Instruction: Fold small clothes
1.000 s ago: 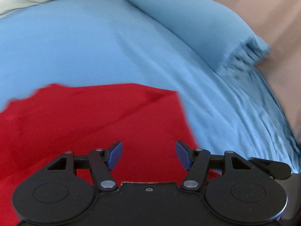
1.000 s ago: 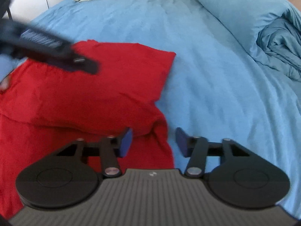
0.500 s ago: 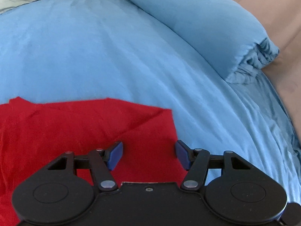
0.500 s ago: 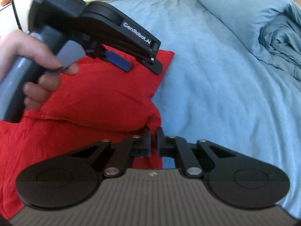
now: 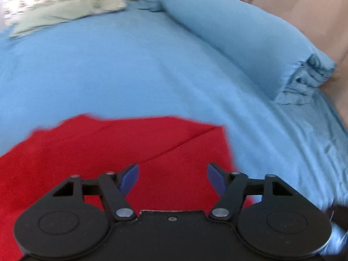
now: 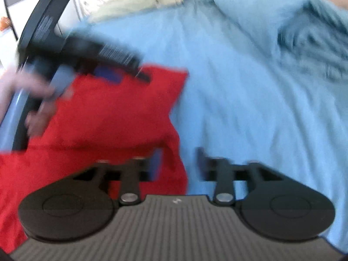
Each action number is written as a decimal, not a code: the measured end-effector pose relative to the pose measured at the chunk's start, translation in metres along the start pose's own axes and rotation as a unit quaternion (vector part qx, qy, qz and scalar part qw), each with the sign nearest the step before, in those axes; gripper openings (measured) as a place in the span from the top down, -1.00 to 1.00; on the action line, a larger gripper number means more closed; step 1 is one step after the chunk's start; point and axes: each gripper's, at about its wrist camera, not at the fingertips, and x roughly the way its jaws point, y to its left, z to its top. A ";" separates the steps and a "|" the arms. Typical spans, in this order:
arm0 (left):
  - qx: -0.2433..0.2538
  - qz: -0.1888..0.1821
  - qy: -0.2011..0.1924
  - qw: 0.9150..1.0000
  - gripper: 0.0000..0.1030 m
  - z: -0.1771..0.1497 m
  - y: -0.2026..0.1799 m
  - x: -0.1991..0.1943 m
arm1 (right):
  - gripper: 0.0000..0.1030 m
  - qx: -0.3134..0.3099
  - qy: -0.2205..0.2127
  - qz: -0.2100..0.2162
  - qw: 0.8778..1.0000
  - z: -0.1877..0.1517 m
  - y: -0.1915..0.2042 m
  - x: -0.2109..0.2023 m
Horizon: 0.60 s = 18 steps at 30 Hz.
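**Two grippers let go of the folded red cloth**

Both tools now stand with jaws apart and nothing pinched. The right gripper [image 6: 177,163] has just been opening from a full close, and the red cloth's edge lies under its left finger rather than between the pads. The left gripper [image 5: 173,179] has just been opening wider too, and hovers above the cloth.

The soft red cotton garment [image 5: 121,150] lies flat on the light blue bedsheet [image 5: 121,69], filling the lower left of both views, with one layer turned over another and a diagonal crease showing. That suggests a fold has been laid and released; further folds probably remain.

No containers are in view. A rolled blue duvet [image 5: 245,37] sits upper right, and a pale green cloth [image 5: 65,13] upper left.
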 end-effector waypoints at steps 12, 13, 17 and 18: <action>-0.102 0.075 0.021 0.992 -0.70 -0.100 0.111 -0.035 | 0.49 -0.006 0.021 0.037 0.999 -0.003 0.020 0.072; -0.096 0.078 0.024 0.992 -0.70 -0.098 0.110 -0.035 | 0.53 0.000 0.022 0.037 0.999 -0.005 0.019 0.068; -0.097 0.105 0.021 0.990 -0.69 -0.094 0.106 -0.059 | 0.34 -0.006 0.032 0.023 0.999 0.002 0.025 0.047; -0.106 0.109 0.018 0.988 -0.69 -0.095 0.108 -0.073 | 0.21 -0.015 0.030 0.024 0.999 0.006 0.031 0.036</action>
